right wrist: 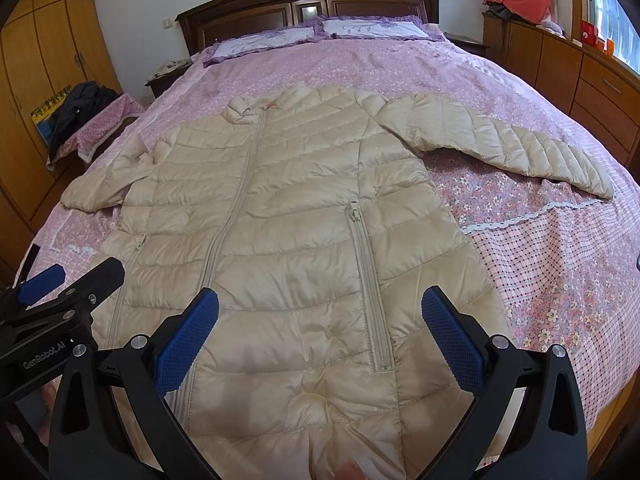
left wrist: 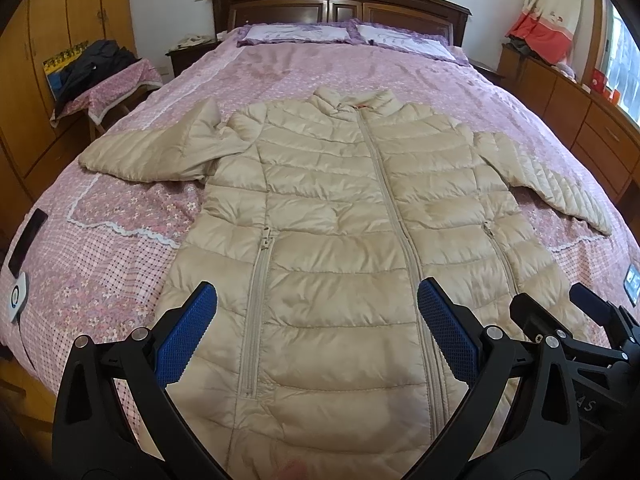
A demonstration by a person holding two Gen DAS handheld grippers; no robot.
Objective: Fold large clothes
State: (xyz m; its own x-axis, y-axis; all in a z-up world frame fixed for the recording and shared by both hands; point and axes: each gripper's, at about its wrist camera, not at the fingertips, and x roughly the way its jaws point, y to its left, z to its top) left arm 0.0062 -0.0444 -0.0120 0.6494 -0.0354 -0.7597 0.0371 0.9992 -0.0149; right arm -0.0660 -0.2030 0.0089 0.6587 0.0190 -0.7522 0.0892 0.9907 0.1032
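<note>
From my left gripper (left wrist: 316,312), jaws spread wide and empty, the beige puffer coat (left wrist: 332,220) lies flat, zipped and face-up on the pink bedspread (left wrist: 100,280), collar at twelve o'clock, one sleeve (left wrist: 160,148) at ten o'clock. It looks light, puffy and slick, so I'd pinch seams or cuffs. My right gripper (right wrist: 320,312) also gapes empty, the other sleeve (right wrist: 512,148) at two o'clock.
</note>
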